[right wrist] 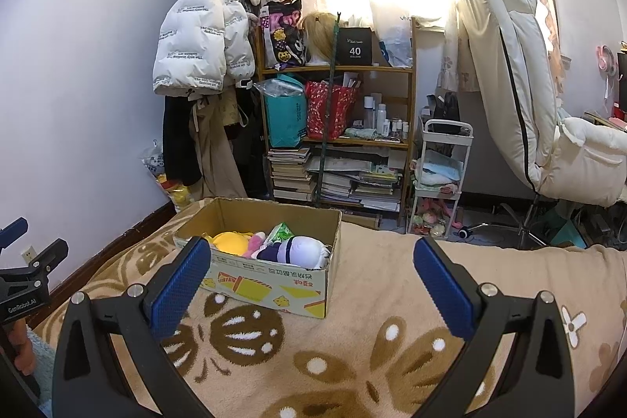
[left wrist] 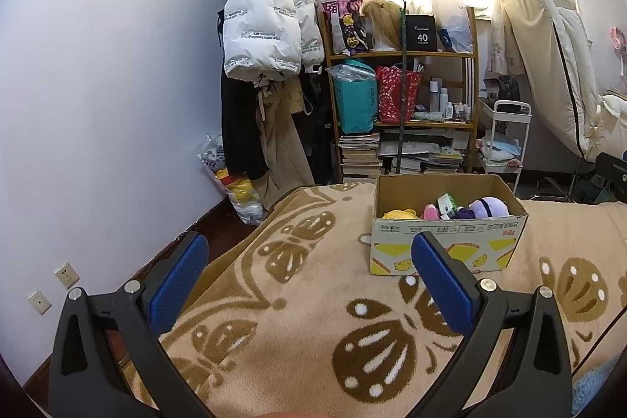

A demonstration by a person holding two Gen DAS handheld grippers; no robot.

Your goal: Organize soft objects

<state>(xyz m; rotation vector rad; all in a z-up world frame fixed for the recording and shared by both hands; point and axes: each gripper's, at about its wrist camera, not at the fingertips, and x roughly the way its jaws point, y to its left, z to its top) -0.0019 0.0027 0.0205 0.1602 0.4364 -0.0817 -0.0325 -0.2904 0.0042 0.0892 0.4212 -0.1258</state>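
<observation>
the box (right wrist: 270, 261) sits on the blanket (right wrist: 352, 359), at about 11 o'clock from the right gripper (right wrist: 313, 285) and 1 o'clock from the left gripper (left wrist: 309, 285). it is open at the top and already holds soft things: a yellow toy (right wrist: 231, 242), a pink toy (right wrist: 255, 241), a green pack (right wrist: 281, 233) and a purple-and-white plush (right wrist: 301, 251).

both tongs are spread wide with nothing between their blue pads, each hovering over the blanket short of the box. no loose soft thing shows on the blanket in either view, so the work looks close to done, or between items. the next move likely calls for finding anything left outside these views, or tidying what lies in the box.

the blanket is tan with brown butterfly shapes and looks plush. beyond it, at 12 o'clock, a shelf (right wrist: 341, 104) crowded with bags, bottles and books; a white jacket (right wrist: 200, 38) hangs at 10 o'clock; a cart (right wrist: 443, 163) and a padded chair (right wrist: 517, 85) stand toward 2 o'clock under a bright window.
</observation>
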